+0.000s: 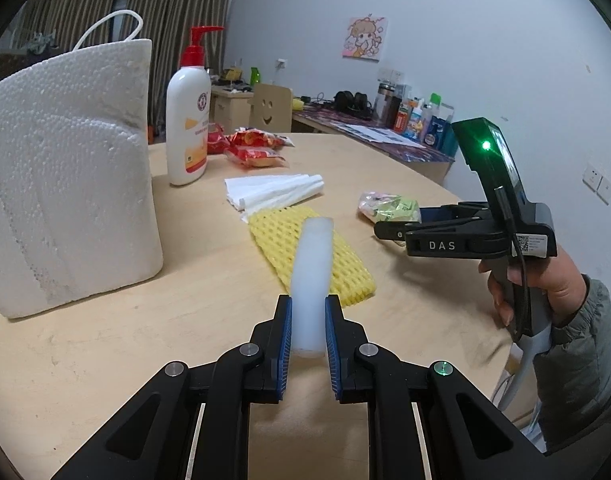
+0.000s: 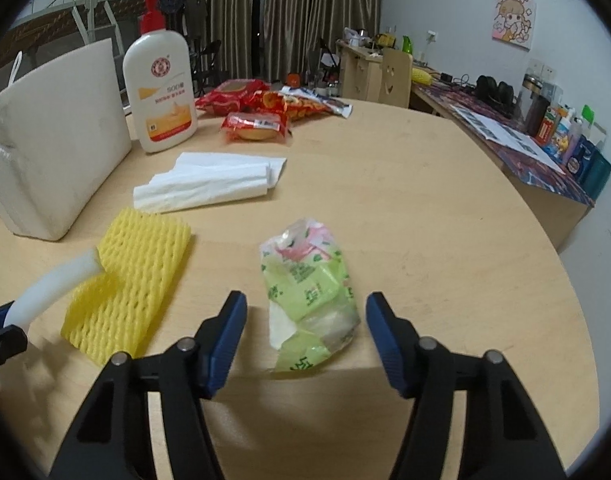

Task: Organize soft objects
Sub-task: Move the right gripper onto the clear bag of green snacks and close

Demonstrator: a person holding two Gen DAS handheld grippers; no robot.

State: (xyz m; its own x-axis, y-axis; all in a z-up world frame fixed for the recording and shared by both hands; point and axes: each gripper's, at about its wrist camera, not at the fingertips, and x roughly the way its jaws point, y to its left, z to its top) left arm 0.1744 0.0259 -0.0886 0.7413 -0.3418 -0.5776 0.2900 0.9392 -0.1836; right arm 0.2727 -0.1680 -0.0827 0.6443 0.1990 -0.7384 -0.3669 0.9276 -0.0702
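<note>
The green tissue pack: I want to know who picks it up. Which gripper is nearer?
Right. The right gripper straddles the green tissue pack, jaws not yet touching it. The left gripper holds a white foam strip off beside it.

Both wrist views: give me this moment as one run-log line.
left gripper: shut on white foam strip | right gripper: open, straddling green plastic packet | packet: on table, not gripped

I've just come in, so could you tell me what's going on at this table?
A person is sorting soft items with two handheld grippers. The left gripper is shut on a white foam strip, held over the yellow foam net. The right gripper straddles the green tissue pack, jaws not yet touching it.
</note>
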